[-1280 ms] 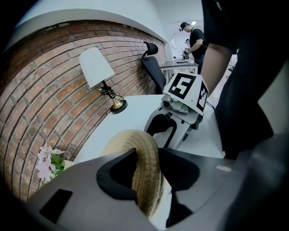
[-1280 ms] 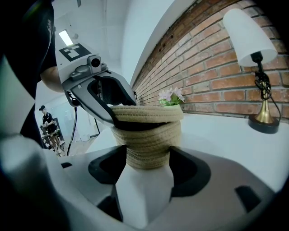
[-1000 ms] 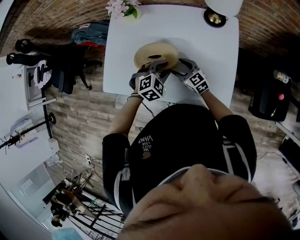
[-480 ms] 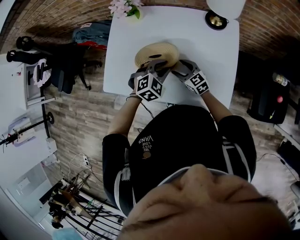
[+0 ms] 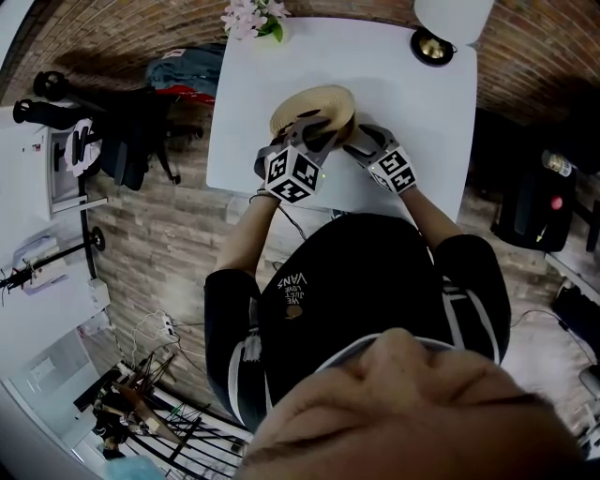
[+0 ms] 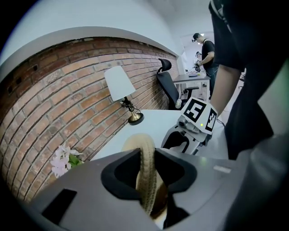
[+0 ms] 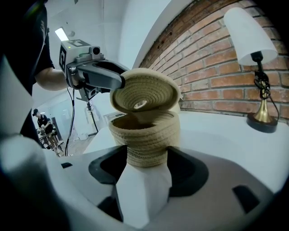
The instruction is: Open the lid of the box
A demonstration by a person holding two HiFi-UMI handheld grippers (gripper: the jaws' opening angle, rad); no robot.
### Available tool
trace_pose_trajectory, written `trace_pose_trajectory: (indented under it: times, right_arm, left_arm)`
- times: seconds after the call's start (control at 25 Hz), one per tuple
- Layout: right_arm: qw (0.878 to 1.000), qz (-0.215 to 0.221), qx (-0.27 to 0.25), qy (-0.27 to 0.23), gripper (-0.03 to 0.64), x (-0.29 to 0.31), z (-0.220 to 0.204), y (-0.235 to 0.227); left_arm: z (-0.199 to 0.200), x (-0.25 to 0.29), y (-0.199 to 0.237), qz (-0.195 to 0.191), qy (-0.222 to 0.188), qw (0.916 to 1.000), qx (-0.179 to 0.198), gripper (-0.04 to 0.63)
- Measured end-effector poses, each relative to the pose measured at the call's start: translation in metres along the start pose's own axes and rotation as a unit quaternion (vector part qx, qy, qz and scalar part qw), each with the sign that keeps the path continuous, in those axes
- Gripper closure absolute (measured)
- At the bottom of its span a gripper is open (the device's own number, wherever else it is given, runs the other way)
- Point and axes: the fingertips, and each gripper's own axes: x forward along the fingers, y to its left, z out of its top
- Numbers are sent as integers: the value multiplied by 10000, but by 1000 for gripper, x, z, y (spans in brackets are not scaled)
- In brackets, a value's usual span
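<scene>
A woven rope box (image 7: 144, 135) stands on the white table (image 5: 272, 66). My right gripper (image 7: 145, 158) is shut on the box's body, one jaw on each side. The round woven lid (image 7: 144, 92) is tilted up off the box, which shows an open gap at its near side. My left gripper (image 7: 97, 72) holds the lid by its rim (image 6: 146, 171), which sits edge-on between its jaws as they are closing. In the head view the lid (image 5: 314, 101) lies just beyond both grippers, the left (image 5: 305, 141) and the right (image 5: 352, 139).
A brass lamp with a white shade (image 7: 253, 40) stands at the table's far right corner (image 5: 433, 42). Pink flowers (image 5: 251, 19) sit at the far left corner. A brick wall runs behind the table. An office chair (image 5: 131, 141) stands left of the table.
Both grippers have shifted a little farther over the table. The left gripper has turned slightly left with the lid's rim in it.
</scene>
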Motion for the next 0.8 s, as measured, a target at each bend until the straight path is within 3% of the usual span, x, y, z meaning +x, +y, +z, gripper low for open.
trace_pose_trajectory:
  times: [0.8]
  right_arm:
    - [9996,-226,159,21,341,-10,9,2]
  left_arm:
    - [-1,-25,31,563,-625,9928,-849,491]
